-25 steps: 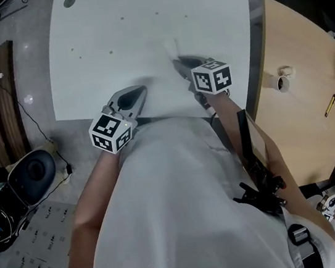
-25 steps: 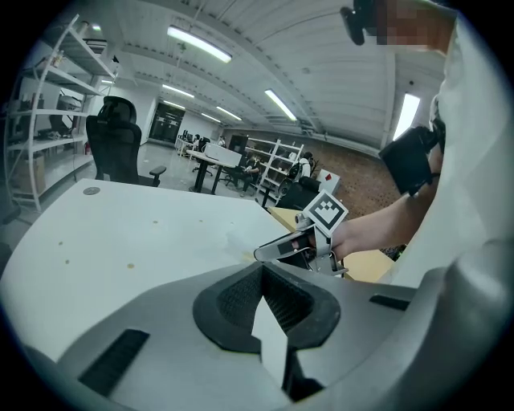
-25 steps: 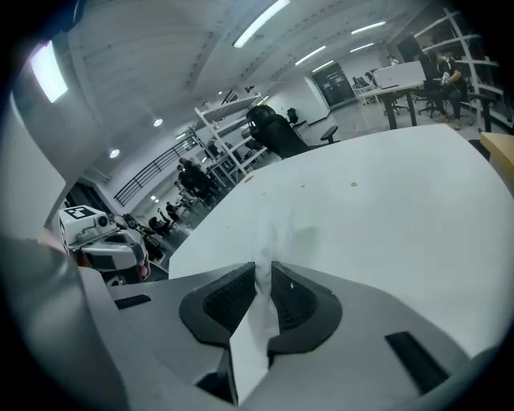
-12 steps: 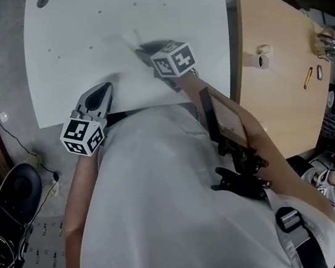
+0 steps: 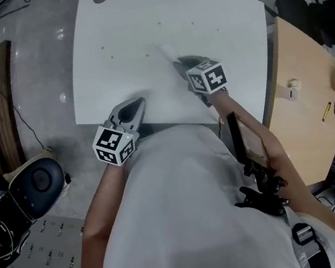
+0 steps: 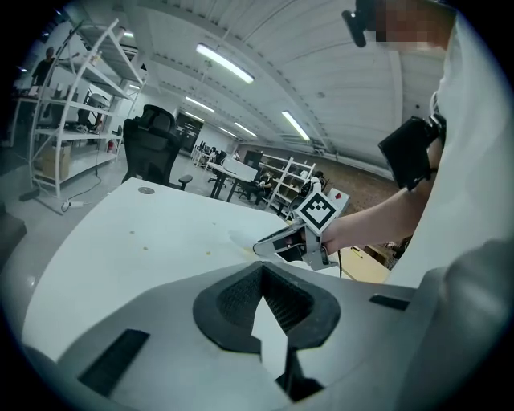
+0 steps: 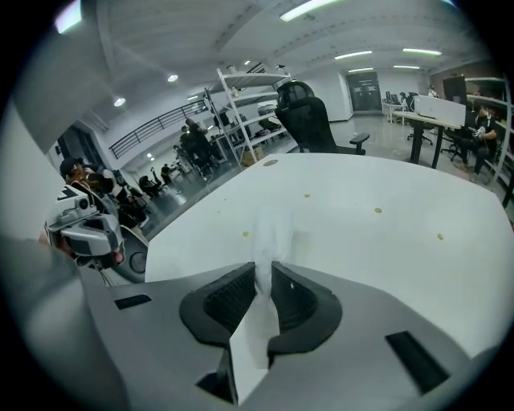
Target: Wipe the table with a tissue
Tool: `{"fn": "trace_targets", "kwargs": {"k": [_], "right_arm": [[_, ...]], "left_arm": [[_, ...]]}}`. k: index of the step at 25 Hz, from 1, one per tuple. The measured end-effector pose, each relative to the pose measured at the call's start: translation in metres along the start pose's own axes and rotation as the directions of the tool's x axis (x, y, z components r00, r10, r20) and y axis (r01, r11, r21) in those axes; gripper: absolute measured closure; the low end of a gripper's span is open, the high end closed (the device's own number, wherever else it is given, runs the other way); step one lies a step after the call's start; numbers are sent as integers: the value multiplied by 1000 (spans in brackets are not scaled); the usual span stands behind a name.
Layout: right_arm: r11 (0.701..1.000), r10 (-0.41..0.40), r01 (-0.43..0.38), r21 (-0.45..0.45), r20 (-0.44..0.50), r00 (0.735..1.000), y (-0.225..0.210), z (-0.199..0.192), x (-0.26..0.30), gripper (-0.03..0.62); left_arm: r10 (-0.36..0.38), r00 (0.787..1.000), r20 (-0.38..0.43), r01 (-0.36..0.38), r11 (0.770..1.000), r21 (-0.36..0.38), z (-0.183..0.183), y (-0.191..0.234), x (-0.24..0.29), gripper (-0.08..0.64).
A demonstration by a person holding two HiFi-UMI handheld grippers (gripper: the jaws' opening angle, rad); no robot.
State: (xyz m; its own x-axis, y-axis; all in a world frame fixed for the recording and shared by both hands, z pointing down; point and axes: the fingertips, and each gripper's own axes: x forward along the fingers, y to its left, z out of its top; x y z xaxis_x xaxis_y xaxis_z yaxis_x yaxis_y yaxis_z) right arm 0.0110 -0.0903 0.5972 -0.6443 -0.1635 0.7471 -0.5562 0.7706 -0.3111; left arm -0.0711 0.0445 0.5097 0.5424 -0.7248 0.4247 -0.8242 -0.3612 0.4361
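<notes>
Since the tissue needs its loose end dragging on the white table, I pinch its tail in my right gripper, tilted down toward mid-table; my left gripper, jaws together and empty, idles at the near edge, probably to stay clear.

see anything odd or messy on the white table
Only small specks scattered over the white table, mostly on its far half. Nothing looks spilled, askew or damaged; the tissue sits pinched in the right gripper.
</notes>
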Motion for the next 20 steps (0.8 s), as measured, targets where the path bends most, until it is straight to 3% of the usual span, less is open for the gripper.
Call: {"fn": "trace_targets", "kwargs": {"k": [10,20], "right_arm": [[987,-144,141,-83,-32,989,3,26,38,528],[913,-364,336,-229,-90,927,2,25,60,529]], "left_arm": [[36,999,17,-36,999,-4,-1,39,-46,555],[71,995,66,-70,997,-17,4,64,-78,555]]}}
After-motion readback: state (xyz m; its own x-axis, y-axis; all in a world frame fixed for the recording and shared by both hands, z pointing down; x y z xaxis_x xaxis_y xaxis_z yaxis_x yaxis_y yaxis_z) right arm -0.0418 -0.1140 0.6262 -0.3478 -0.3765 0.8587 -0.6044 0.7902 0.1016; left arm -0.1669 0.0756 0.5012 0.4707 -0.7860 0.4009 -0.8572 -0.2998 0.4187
